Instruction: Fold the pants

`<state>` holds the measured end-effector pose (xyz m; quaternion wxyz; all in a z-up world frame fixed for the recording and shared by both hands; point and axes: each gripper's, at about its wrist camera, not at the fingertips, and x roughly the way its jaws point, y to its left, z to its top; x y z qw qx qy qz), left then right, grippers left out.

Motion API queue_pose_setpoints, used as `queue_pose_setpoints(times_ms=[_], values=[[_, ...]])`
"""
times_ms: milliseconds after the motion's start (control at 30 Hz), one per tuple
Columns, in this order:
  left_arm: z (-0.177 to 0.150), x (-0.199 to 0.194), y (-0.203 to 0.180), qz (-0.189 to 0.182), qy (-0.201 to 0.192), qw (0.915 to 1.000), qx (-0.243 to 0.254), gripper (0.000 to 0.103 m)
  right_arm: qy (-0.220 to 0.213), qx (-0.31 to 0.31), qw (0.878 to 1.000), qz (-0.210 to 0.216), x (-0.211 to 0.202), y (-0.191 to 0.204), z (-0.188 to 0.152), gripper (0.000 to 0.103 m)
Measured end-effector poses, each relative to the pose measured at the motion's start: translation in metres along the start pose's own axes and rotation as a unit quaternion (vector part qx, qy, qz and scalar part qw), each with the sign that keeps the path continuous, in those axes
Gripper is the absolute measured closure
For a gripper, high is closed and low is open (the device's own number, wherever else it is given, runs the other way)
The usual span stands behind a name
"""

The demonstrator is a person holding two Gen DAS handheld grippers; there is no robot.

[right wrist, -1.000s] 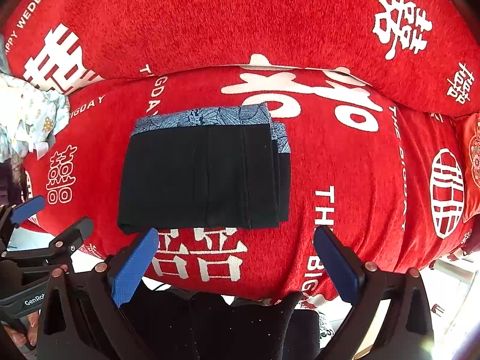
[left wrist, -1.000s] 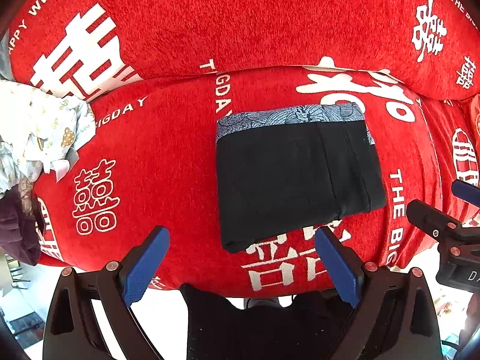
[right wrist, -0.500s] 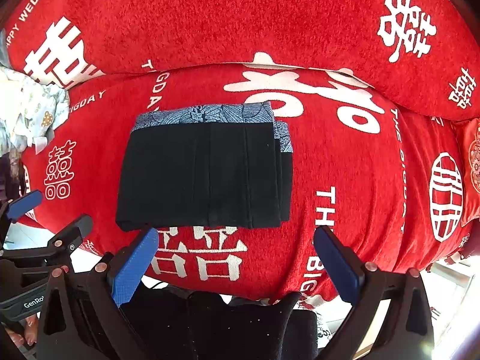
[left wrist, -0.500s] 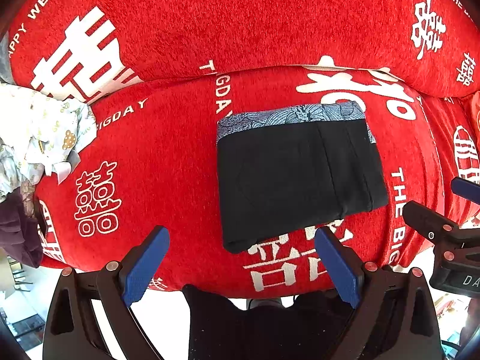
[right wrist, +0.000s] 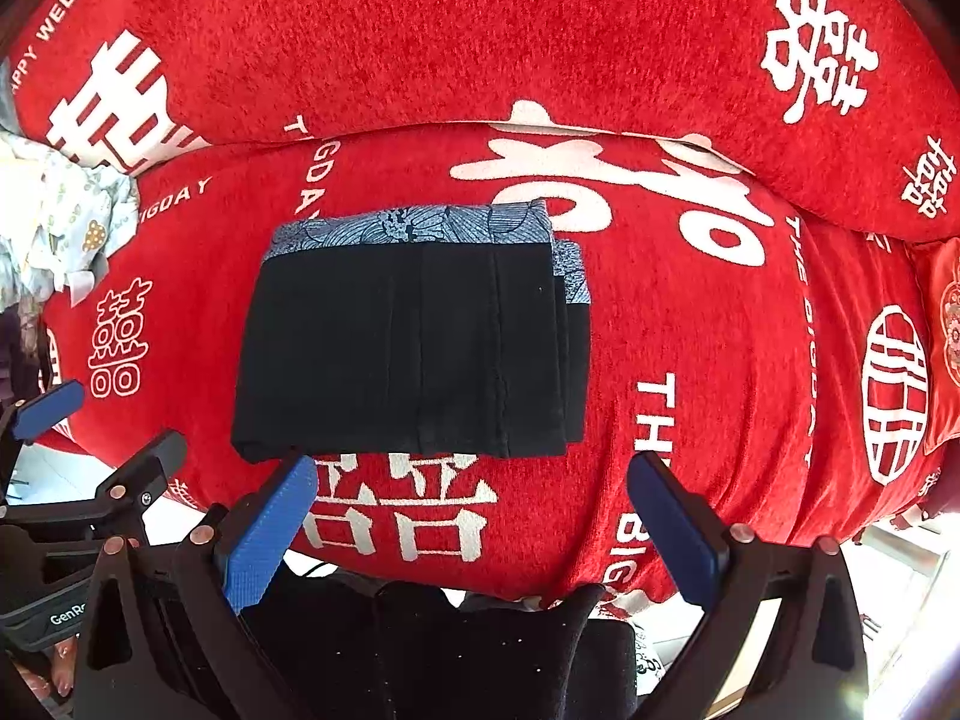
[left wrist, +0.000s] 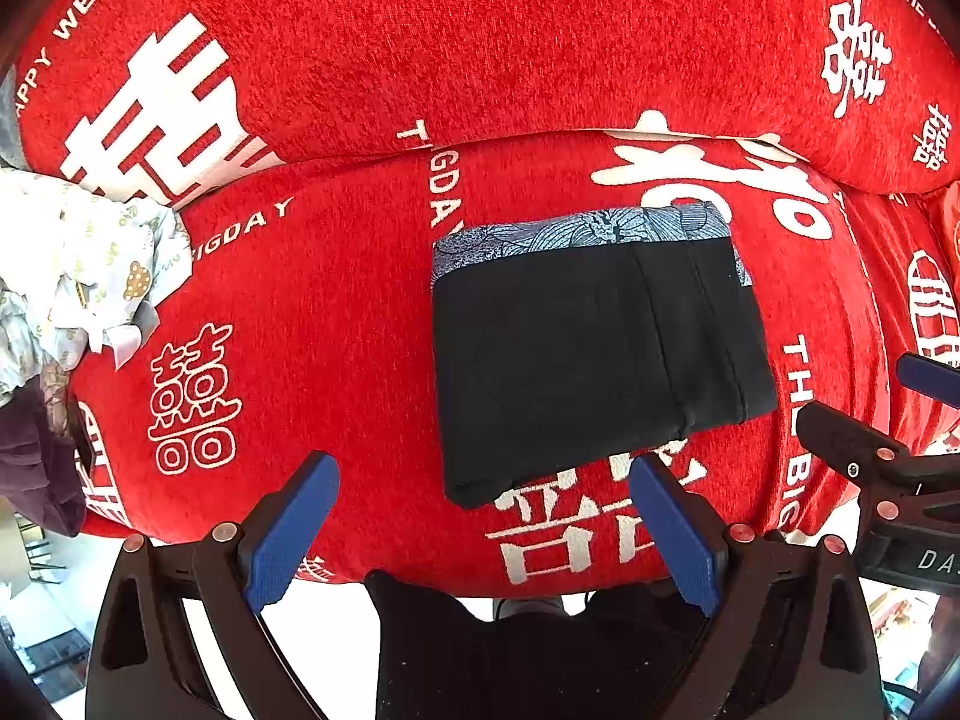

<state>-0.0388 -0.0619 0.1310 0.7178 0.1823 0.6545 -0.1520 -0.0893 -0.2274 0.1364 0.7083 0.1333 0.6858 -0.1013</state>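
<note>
The black pants [left wrist: 594, 360] lie folded into a compact rectangle on the red seat cushion [left wrist: 312, 312], with a blue-grey patterned waistband along the far edge. They also show in the right wrist view [right wrist: 408, 354]. My left gripper [left wrist: 480, 516] is open and empty, just in front of the pants' near edge. My right gripper [right wrist: 474, 510] is open and empty, also just in front of the near edge. The right gripper's fingers [left wrist: 852, 438] show at the right edge of the left wrist view, and the left gripper's fingers [right wrist: 138, 468] at the left edge of the right wrist view.
The red sofa cover with white lettering spans the seat and the backrest [left wrist: 480, 42]. A pile of pale printed clothes [left wrist: 78, 276] and a dark purple garment [left wrist: 30, 456] lie at the seat's left end. A red cushion [right wrist: 945, 330] sits at the far right.
Both grippers have shifted very slightly; the pants lie as before and both grippers stay open.
</note>
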Motion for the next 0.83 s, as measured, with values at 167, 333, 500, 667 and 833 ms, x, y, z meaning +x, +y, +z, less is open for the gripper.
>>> queue_pose_setpoints(times_ms=[167,333,500,667,833], values=[[0.000,0.002,-0.001,-0.002,0.002,1.0000,-0.001,0.005,0.006,-0.001,1.000,0.000,0.004,0.001,0.002,0.000],[0.002,0.007,0.000,-0.003,0.006,1.0000,-0.001,0.005,0.010,-0.003,1.000,-0.002,0.007,0.002,0.005,0.000],[0.005,0.008,0.001,-0.003,0.004,1.0000,0.003,0.005,0.009,-0.002,1.000,-0.002,0.006,0.002,0.007,0.000],[0.006,0.007,0.002,-0.003,-0.006,1.0000,0.007,0.005,0.008,0.001,1.000,-0.001,0.007,0.002,0.010,0.000],[0.008,0.005,0.003,-0.009,-0.016,0.9997,0.016,0.005,0.010,0.008,1.000,-0.001,0.008,-0.001,0.012,0.000]])
